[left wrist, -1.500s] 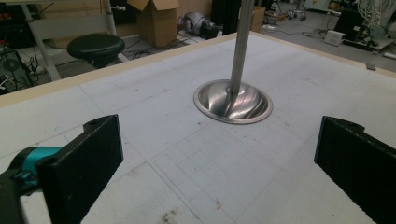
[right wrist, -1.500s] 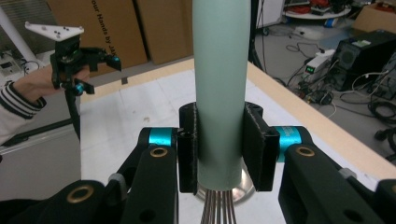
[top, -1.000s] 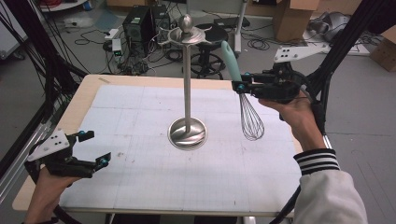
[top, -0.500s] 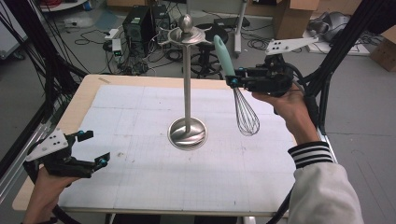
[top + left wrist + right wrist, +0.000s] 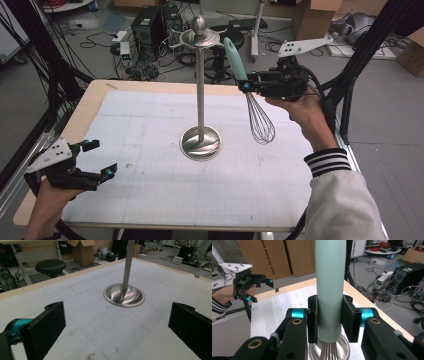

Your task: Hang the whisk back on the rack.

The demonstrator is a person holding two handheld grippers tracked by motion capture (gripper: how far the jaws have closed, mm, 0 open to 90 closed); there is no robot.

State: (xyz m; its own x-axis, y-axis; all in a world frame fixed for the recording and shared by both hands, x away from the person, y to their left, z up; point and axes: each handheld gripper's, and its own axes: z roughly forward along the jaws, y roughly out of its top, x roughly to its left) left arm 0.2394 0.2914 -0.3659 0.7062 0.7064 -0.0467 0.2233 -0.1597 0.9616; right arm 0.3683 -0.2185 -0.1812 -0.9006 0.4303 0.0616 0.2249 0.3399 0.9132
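A steel stand rises from its round base point(image 5: 200, 144) point(image 5: 124, 295) at mid-table, its pole point(image 5: 201, 90) point(image 5: 128, 262) ending in a hooked top with a knob point(image 5: 199, 33). My right gripper point(image 5: 247, 86) point(image 5: 330, 320) is shut on the teal handle point(image 5: 234, 55) point(image 5: 329, 285) of a whisk, held in the air right of the pole. The handle leans toward the stand's top and the wire loops point(image 5: 261, 122) hang down. At the table's near left my left gripper point(image 5: 99, 159) point(image 5: 117, 315) point(image 5: 259, 288) is open, with nothing between its jaws, facing the base.
A white gridded mat point(image 5: 150, 115) covers the wooden table point(image 5: 87, 107). On the floor beyond are computers point(image 5: 150, 25), cables, a black stool point(image 5: 49, 266) and cardboard boxes point(image 5: 274, 257). Black frame posts point(image 5: 360, 60) stand at the table's right and left.
My right gripper has carried the whisk a little up and left, closer to the stand's top. The left gripper has stayed in place, open.
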